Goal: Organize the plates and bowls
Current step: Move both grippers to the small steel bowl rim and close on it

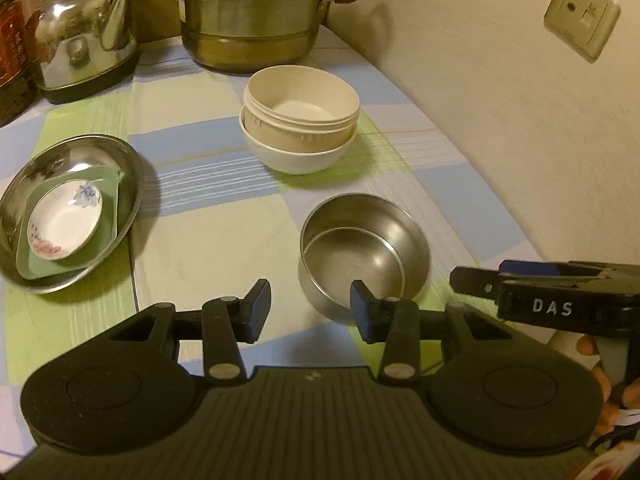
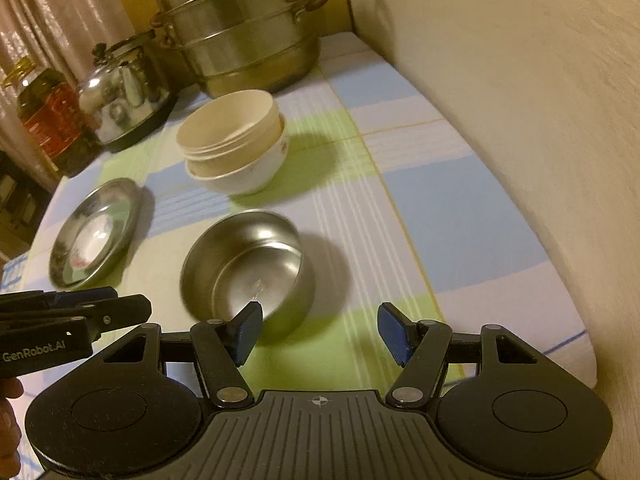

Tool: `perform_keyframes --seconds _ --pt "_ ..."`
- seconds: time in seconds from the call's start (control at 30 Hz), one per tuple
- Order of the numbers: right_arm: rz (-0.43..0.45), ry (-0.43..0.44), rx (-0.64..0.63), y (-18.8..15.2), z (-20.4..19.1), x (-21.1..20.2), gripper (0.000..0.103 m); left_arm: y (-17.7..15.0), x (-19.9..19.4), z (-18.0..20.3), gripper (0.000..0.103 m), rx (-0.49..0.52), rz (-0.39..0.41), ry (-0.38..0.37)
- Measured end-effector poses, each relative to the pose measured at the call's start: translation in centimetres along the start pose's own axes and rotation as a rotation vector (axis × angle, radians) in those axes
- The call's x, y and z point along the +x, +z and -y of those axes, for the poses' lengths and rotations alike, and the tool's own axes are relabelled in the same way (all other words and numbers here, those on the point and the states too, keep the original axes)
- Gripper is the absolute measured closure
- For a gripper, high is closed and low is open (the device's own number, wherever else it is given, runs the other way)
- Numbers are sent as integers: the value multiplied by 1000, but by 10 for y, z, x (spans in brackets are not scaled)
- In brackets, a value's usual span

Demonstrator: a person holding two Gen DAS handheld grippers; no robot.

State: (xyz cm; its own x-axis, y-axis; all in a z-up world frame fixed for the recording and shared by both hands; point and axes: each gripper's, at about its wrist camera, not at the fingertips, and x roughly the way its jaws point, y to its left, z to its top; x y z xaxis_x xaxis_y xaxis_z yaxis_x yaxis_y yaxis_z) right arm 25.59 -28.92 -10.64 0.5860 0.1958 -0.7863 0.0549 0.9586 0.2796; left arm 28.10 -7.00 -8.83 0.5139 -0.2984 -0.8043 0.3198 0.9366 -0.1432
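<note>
Both grippers, left (image 1: 310, 306) and right (image 2: 320, 330), hang with jaws released, gripping nothing. Round shiny steel bowl (image 1: 362, 240) sits just ahead on the checkered cloth counter (image 1: 208, 232), cream bowls (image 1: 300, 120) nested behind.

L gripper (image 1: 308, 307) & R gripper (image 2: 320, 331) gape (empty).

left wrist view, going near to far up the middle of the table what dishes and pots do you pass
steel bowl → stacked cream bowls → large steamer pot
</note>
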Motion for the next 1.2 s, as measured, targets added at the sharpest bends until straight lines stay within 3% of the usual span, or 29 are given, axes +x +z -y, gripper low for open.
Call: perform_keyframes --seconds 0.4,0.53,1.2 --pt "3 27 -15 8 -12 26 39 12 33 -12 72 -5 -38 -24" --pt "2 13 -13 10 -13 36 53 14 41 -12 75 -3 -45 -28" --pt "-3 16 24 8 -8 58 83 15 63 -12 89 -1 -60 -34"
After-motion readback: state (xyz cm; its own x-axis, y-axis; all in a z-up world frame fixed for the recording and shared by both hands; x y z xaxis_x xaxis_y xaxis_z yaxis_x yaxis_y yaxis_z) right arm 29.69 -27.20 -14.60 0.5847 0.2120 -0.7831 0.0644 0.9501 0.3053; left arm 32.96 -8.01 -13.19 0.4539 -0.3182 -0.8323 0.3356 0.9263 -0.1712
